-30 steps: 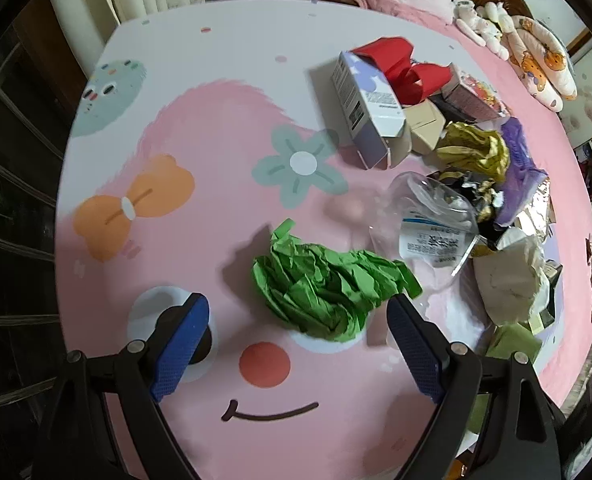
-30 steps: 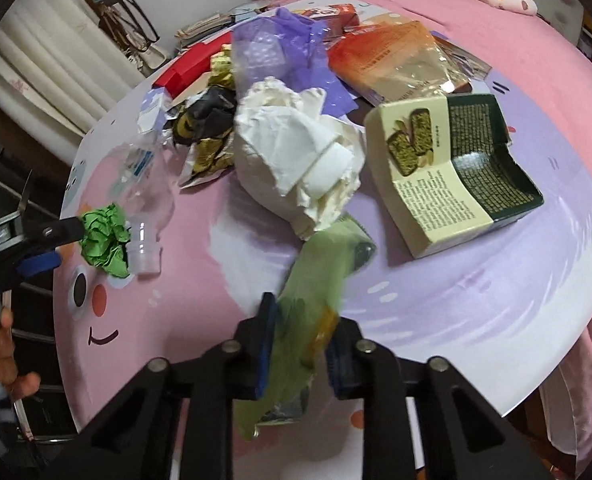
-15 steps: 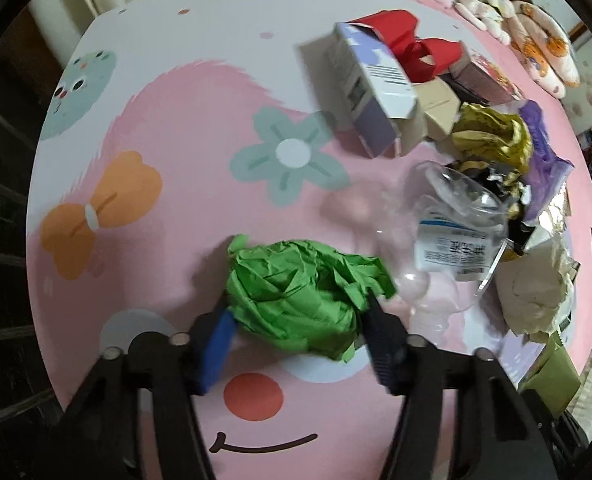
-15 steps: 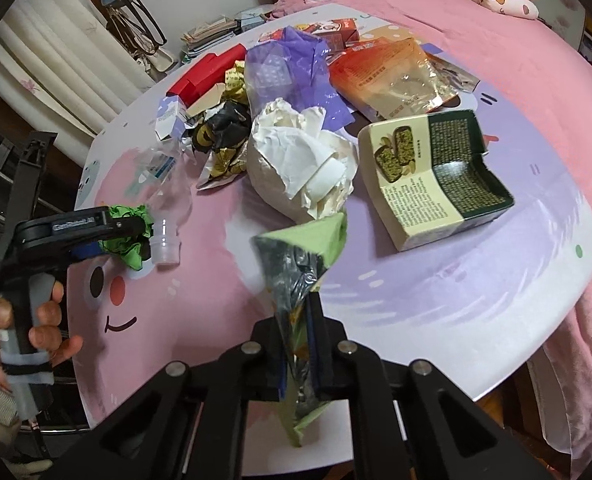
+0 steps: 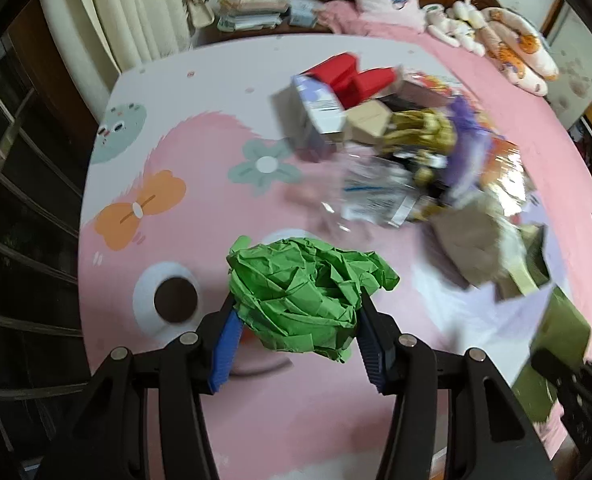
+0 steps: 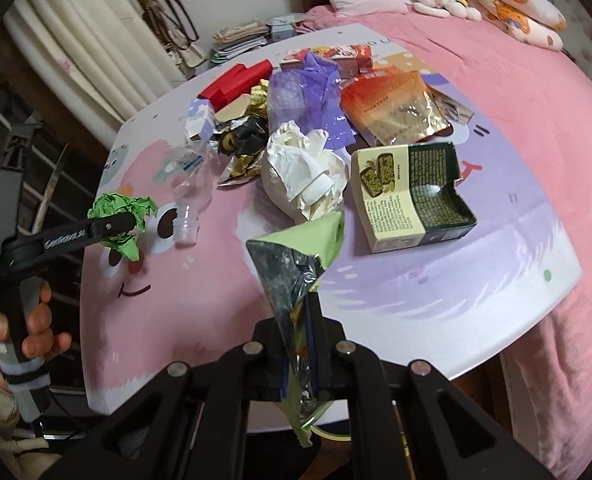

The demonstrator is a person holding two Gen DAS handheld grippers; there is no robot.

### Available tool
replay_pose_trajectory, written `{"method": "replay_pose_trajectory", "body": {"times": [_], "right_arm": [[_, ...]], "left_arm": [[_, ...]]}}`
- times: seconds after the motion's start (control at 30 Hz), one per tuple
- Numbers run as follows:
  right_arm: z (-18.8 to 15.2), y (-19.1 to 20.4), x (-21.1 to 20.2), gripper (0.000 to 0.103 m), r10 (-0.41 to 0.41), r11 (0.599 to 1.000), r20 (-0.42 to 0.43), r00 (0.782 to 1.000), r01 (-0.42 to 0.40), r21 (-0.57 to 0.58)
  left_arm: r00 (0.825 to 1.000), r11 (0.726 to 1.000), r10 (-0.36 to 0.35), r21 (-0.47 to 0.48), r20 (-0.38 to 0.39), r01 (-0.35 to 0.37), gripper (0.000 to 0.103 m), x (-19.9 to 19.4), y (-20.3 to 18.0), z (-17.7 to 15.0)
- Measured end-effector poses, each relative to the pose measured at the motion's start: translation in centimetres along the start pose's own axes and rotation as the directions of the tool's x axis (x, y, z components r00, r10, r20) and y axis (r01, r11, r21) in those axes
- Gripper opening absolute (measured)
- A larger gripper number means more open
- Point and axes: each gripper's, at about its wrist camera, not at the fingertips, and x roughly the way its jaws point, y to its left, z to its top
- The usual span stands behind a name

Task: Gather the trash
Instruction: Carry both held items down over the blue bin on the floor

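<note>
My left gripper (image 5: 296, 304) is shut on a crumpled green paper ball (image 5: 304, 292) and holds it above the pink cartoon table mat (image 5: 176, 248). The ball also shows in the right wrist view (image 6: 122, 216), lifted off the table at the left. My right gripper (image 6: 299, 320) is shut on a pale green foil-lined snack wrapper (image 6: 296, 260) and holds it upright above the table's front part. A heap of trash lies on the far side: a clear plastic bottle (image 6: 188, 196), white crumpled paper (image 6: 304, 172), an open green box (image 6: 412, 192) and an orange foil bag (image 6: 392, 108).
A red box (image 6: 236, 80), a purple plastic bag (image 6: 308, 92) and a white-purple carton (image 5: 316, 108) lie in the heap. The table edge (image 6: 536, 312) drops to a pink bed at the right. Curtains (image 6: 84, 48) and a dark rack (image 5: 12, 200) stand at the left.
My left gripper closed on the green paper ball and lifted it off the table. My right gripper lifted the green wrapper clear of the table and pulled back.
</note>
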Motion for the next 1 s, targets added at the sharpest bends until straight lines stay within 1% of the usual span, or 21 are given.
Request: {"method": "replay_pose_trajectory", "body": {"times": [0.1, 0.27, 0.33, 0.43, 0.5, 0.6, 0.7, 0.8, 0.87, 1.0], "right_arm": [[-0.4, -0.5, -1.2, 0.007, 0.025, 0.999, 0.005, 1.0, -0.024, -0.044], [-2.0, -1.4, -3.0, 0.007, 0.066, 0.986, -0.003, 0.998, -0.066, -0.153], [-2.8, -1.9, -3.7, 0.007, 0.083, 0.977, -0.018, 0.996, -0.084, -0.197], [-4.4, -3.0, -4.7, 0.007, 0.114, 0.959, -0.042, 0.993, -0.121, -0.256], [-5.4, -3.9, -5.1, 0.007, 0.129, 0.949, -0.055, 0.99, -0.14, -0.283], [-7.4, -5.3, -5.3, 0.007, 0.152, 0.935, -0.083, 0.985, -0.17, -0.31], [-9.5, -6.6, -4.7, 0.007, 0.158, 0.927, -0.126, 0.979, -0.191, -0.323], [-11.8, -7.8, -3.5, 0.007, 0.156, 0.93, -0.185, 0.97, -0.207, -0.303], [-13.0, -8.4, -2.5, 0.007, 0.157, 0.933, -0.211, 0.965, -0.215, -0.287], [-15.7, -9.4, 0.5, 0.007, 0.15, 0.947, -0.265, 0.953, -0.216, -0.239]], "left_arm": [[0.999, 0.999, 0.018, 0.026, 0.044, -0.019, 0.051, -2.7, -1.9, -1.5], [0.99, 0.995, 0.062, 0.07, 0.125, -0.071, 0.051, -7.1, -6.9, -5.2], [0.985, 0.993, 0.084, 0.064, 0.151, -0.094, 0.051, -8.3, -8.6, -6.7], [0.98, 0.994, 0.099, 0.029, 0.17, -0.105, 0.051, -9.9, -10.9, -9.3], [0.981, 0.995, 0.098, -0.001, 0.17, -0.099, 0.051, -10.3, -11.9, -10.9], [0.985, 0.996, 0.077, -0.06, 0.156, -0.068, 0.051, -10.4, -13.4, -13.9], [0.986, 0.994, 0.084, -0.082, 0.141, -0.073, 0.051, -9.8, -15.0, -16.7], [0.989, 0.994, 0.091, -0.078, 0.113, -0.082, 0.051, -8.9, -16.4, -19.2], [0.991, 0.995, 0.086, -0.061, 0.101, -0.081, 0.051, -8.2, -17.2, -20.8], [0.992, 0.994, 0.104, -0.019, 0.076, -0.103, 0.051, -6.0, -18.2, -23.5]]}}
